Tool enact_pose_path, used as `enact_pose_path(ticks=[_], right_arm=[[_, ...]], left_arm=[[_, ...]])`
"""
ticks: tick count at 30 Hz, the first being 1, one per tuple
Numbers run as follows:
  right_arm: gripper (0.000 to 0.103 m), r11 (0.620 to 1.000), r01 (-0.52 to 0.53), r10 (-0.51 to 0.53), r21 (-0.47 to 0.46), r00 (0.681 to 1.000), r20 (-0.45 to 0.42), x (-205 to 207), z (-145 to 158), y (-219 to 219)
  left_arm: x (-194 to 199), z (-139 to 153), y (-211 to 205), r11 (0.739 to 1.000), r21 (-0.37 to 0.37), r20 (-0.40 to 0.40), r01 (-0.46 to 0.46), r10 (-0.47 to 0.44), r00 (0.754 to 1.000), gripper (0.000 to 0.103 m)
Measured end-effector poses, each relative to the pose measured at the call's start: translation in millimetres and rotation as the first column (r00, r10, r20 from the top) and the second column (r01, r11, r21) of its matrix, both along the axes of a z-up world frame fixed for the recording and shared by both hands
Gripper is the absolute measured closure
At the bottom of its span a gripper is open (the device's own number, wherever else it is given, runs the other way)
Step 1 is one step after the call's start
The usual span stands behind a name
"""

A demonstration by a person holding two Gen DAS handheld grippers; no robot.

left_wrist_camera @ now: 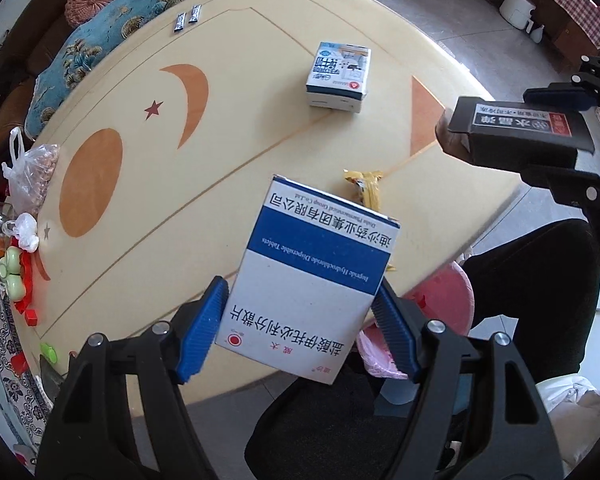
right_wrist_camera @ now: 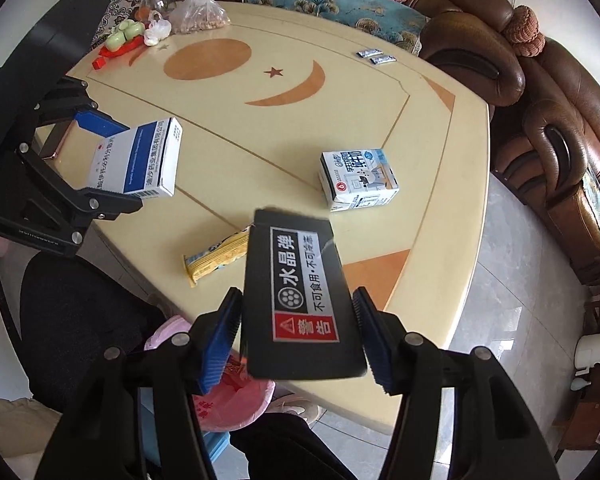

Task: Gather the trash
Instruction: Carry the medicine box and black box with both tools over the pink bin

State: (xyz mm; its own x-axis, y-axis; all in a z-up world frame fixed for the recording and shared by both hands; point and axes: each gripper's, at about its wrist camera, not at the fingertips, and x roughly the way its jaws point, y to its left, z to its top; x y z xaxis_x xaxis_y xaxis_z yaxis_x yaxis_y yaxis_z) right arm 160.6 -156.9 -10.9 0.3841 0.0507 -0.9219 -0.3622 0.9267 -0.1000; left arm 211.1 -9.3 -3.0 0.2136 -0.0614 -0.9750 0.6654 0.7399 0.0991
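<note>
1. Blue-and-white cardboard fills the left wrist view: the left gripper [left_wrist_camera: 296, 312] has its fingers [left_wrist_camera: 202, 320] pressed on the two side faces of a medicine box [left_wrist_camera: 312, 276], which is held clear above the cream worktop [left_wrist_camera: 220, 152].
2. The right gripper [right_wrist_camera: 296, 332] is closed on a black box [right_wrist_camera: 296, 296] with a red warning label; its fingers [right_wrist_camera: 370, 336] clamp the box's long edges, and it too hangs off the worktop.
3. Each box's long axis runs forward along its fingers, so each points down and away from the hand.
4. The pink-lined bin [right_wrist_camera: 232, 384] is the landmark. It stands on the floor just off the worktop's near edge, beside the person's dark trouser leg [left_wrist_camera: 532, 280].
5. Seen from the right wrist, the bin lies directly beneath the black box, slightly to its left. Seen from the left wrist, it peeps out just right of the medicine box's lower corner.
6. My judgement: the right hand is nearer the bin and could release first; the left needs to shift toward it.
7. Beyond the bin, on the worktop, lie a yellow wrapper [right_wrist_camera: 216, 256] nearest the edge, a milk carton [right_wrist_camera: 358, 180] further in, and two small sachets [right_wrist_camera: 376, 56] at the far side.
</note>
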Motion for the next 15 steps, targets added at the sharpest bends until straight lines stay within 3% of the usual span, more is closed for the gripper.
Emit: enact_pose_path(ticks=[8, 15], right_arm=[[0.049, 0.999, -0.041, 0.039, -0.022, 0.998, -0.051, -38, -25, 30], [0.049, 0.997, -0.062, 0.063, -0.05, 0.998, 0.01, -57, 6, 36]], left_arm=[[-35, -15, -1, 0.999, -0.046, -0.032, 0.026, -0.027, 0.999, 0.032], [-50, -3, 1, 0.998, -0.039, -0.018, 0.04, -0.041, 0.999, 0.032]])
